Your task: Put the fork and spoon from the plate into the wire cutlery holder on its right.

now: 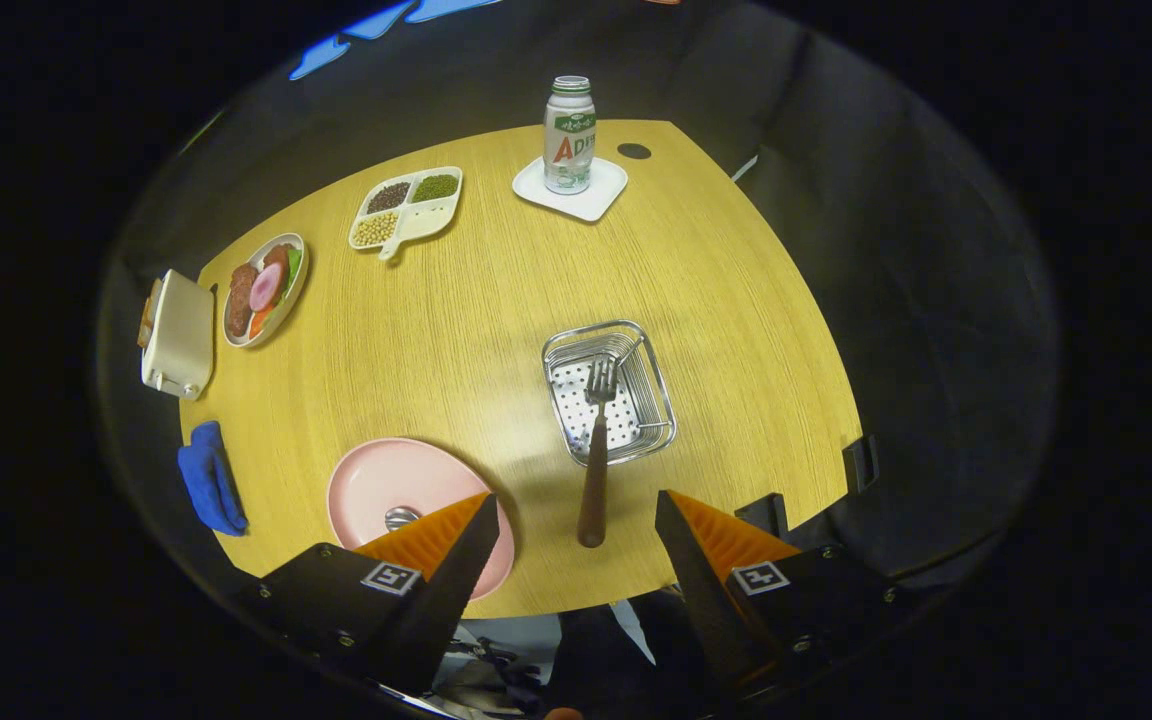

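One wooden-handled fork [596, 450] in wire holder [658, 400], gripper [576, 520] jaws apart

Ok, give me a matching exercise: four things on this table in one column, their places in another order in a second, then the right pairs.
Things:
1. fork
2. spoon
3. bottle
4. blue cloth

Places:
A. on the pink plate, partly behind one finger
B. at the table edge, beside the pink plate
C. tines in the wire cutlery holder, handle sticking out toward the open gripper
D. upright on a white coaster at the far side

Pairs: 1-C, 2-A, 3-D, 4-B
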### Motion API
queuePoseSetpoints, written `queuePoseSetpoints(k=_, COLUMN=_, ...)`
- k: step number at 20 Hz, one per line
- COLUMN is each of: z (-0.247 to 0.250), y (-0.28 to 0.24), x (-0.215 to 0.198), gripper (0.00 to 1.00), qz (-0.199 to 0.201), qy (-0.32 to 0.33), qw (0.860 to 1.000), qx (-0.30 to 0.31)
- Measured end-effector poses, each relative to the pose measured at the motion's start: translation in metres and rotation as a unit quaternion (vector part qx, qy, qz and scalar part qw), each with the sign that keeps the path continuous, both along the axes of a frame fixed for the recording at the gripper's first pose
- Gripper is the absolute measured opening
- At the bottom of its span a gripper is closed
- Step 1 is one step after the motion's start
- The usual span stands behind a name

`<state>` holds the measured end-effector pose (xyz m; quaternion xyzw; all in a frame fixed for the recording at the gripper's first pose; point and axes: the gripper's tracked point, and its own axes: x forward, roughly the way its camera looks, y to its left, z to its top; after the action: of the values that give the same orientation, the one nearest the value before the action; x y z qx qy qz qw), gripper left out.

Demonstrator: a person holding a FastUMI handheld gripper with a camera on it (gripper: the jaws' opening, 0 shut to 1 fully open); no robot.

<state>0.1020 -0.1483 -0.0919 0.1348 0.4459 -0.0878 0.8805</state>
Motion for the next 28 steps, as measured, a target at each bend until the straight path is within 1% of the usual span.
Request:
queuePoseSetpoints(k=6, z=0.012, y=0.035, x=0.003, gripper=0.97, qz=0.019, qy=-0.021, qw=1.0, qx=-0.009)
queuePoseSetpoints(k=14, z=0.009, y=0.091, x=-0.014, gripper=0.97, qz=0.057, qy=-0.018, qw=0.997, qx=-0.042)
queuePoseSetpoints(k=17, z=-0.002, y=0.117, x=-0.025, gripper=0.97, qz=0.068, qy=-0.011, qw=0.996, qx=-0.05)
queuePoseSetpoints(k=23, z=-0.03, y=0.166, x=-0.044, gripper=0.97, qz=0.111, qy=0.015, qw=0.991, qx=-0.074)
queuePoseSetpoints(k=26, z=-0.047, y=0.174, x=-0.052, gripper=0.96, qz=0.11, qy=0.033, qw=0.99, qx=-0.084)
queuePoseSetpoints(k=28, z=-0.058, y=0.178, x=-0.055, gripper=0.96, qz=0.101, qy=0.042, qw=0.991, qx=-0.077)
